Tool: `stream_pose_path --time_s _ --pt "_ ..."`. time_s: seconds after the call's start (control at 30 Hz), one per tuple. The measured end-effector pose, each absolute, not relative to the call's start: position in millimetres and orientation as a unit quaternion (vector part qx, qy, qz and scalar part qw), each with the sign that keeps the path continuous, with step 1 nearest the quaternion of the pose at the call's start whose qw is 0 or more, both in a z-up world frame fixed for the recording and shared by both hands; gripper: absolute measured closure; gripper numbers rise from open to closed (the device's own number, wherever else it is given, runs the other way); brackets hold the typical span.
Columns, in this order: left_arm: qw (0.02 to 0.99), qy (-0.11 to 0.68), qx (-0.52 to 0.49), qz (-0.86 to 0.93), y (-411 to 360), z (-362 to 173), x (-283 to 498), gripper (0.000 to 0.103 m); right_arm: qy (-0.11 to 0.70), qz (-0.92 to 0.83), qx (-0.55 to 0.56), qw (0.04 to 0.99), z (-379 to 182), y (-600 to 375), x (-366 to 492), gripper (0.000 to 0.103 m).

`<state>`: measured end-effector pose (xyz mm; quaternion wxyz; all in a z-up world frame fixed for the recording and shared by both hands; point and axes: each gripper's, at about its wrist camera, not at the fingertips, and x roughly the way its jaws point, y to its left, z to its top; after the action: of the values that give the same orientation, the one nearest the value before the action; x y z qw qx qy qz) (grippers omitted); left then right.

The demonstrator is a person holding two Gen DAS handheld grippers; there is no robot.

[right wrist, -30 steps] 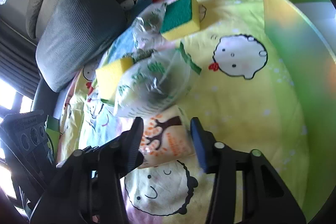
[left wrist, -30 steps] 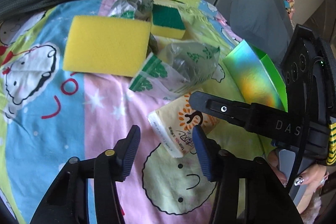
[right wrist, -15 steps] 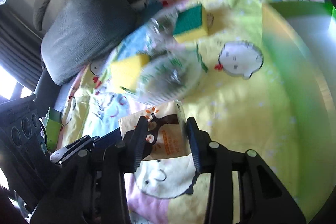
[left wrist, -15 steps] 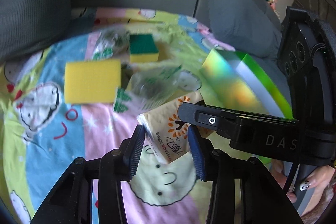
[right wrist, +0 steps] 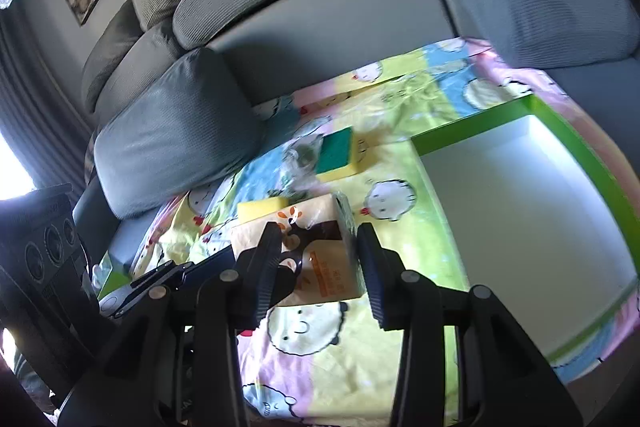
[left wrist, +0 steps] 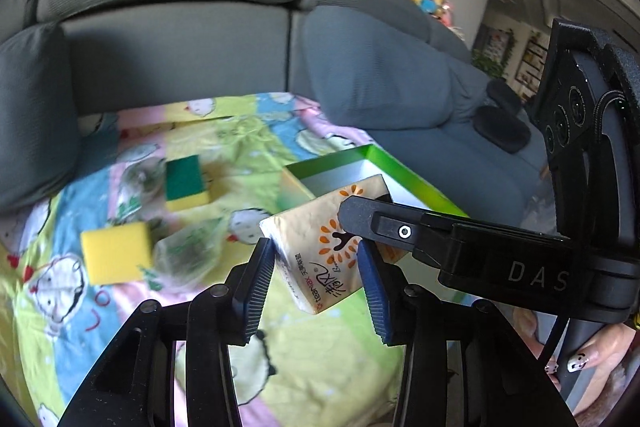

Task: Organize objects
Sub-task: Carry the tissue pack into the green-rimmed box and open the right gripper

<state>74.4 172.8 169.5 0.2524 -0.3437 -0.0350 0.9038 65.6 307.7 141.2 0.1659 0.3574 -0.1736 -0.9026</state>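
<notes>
Tissues in a cream plastic pack printed with an orange sun and a brown tree (left wrist: 320, 259) hang tilted above the cartoon-print bedsheet (left wrist: 340, 367), clamped from both sides at once. Furthest left on the sheet lies a plain yellow sponge block (left wrist: 116, 257), with a crumpled clear plastic bag printed in green (left wrist: 188, 255) just beside it. Behind them sits a yellow sponge with a green scouring top (left wrist: 186, 181), next to another blurred clear bag. The left gripper (left wrist: 316, 269) presses both ribbed blue pads against the pack's sides. The right gripper (right wrist: 316, 263) also squeezes the same pack (right wrist: 320, 247), reaching across it in the left wrist view. Further right stands an open green-rimmed cardboard box with a white inside (right wrist: 584, 163), near the pack, on the grey sofa (left wrist: 180, 39).
</notes>
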Motion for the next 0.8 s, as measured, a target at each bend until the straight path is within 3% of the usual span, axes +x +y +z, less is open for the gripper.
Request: stream_pose_path --time_s 0.8 --pt "0.340 0.007 -0.404 0.849 271.3 135.3 46.5 0.059 -0.247 -0.894 0.370 0.055 102.1 408.1 71.0 0.063"
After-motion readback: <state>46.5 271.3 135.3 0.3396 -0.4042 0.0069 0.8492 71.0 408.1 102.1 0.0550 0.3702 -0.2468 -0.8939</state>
